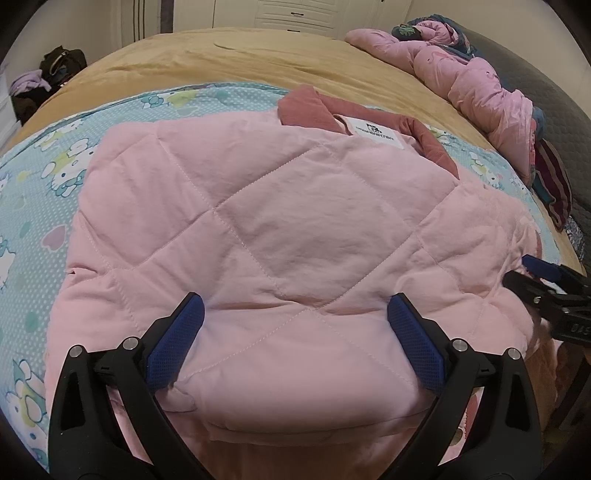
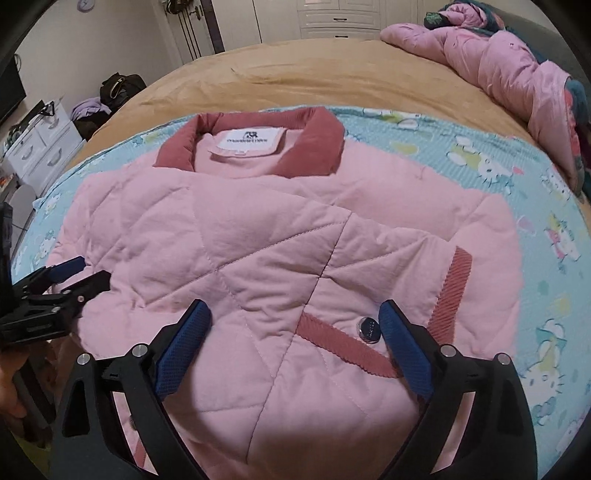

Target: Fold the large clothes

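Note:
A pink quilted jacket (image 1: 280, 229) with a dark pink collar (image 1: 317, 107) and white neck label lies folded on the blue cartoon-print sheet (image 1: 40, 206). It also shows in the right wrist view (image 2: 258, 236), with its collar (image 2: 317, 147), a corduroy-trimmed cuff (image 2: 454, 291) and a metal snap (image 2: 367, 328). My left gripper (image 1: 295, 314) is open, its blue pads spread over the jacket's near edge. My right gripper (image 2: 293, 321) is open over the near edge by the snap. Each gripper shows at the edge of the other's view (image 1: 546, 280), (image 2: 70, 277).
A tan blanket (image 1: 258, 62) covers the far bed. A crumpled pink puffy garment (image 1: 472, 81) lies along the right edge. White drawers (image 2: 40, 147) and dark bags (image 2: 118, 88) stand at the left. A white wardrobe (image 2: 340, 18) is at the back.

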`<state>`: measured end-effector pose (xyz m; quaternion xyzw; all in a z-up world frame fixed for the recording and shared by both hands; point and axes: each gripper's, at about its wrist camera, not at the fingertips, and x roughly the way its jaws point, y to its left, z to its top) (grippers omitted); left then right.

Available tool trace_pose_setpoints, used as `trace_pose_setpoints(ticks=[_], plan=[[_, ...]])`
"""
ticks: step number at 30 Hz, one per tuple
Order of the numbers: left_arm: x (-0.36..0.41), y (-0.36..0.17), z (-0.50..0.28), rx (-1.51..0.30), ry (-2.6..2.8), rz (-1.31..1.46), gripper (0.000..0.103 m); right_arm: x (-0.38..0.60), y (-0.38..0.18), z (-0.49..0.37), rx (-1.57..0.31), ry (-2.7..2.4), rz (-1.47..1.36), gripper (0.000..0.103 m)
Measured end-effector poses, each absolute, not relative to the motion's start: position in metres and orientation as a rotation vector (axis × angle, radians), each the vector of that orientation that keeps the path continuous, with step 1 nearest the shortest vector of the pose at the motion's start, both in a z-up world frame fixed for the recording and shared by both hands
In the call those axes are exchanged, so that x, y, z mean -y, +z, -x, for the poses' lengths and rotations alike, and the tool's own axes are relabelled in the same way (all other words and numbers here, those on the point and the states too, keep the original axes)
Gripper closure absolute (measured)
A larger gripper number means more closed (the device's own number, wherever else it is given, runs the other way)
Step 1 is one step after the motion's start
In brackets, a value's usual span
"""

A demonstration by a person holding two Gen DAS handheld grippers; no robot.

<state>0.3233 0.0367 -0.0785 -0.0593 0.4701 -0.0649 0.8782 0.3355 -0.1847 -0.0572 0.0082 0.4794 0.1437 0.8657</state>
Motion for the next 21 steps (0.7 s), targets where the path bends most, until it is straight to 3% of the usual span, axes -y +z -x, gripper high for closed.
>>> trace_pose_setpoints(ticks=[10,21], plan=[[-0.036,-0.08,-0.325,-0.982,-0.131,0.113,0.01,0.183,-0.065,-0.336,-0.981,0.294,-0.022,0.007],[-0.037,-0.075,-0.322,-0.971,-0.133,0.13,0.01,0.195,-0.028,-0.313,-0.893,0.324,-0.084,0.004]])
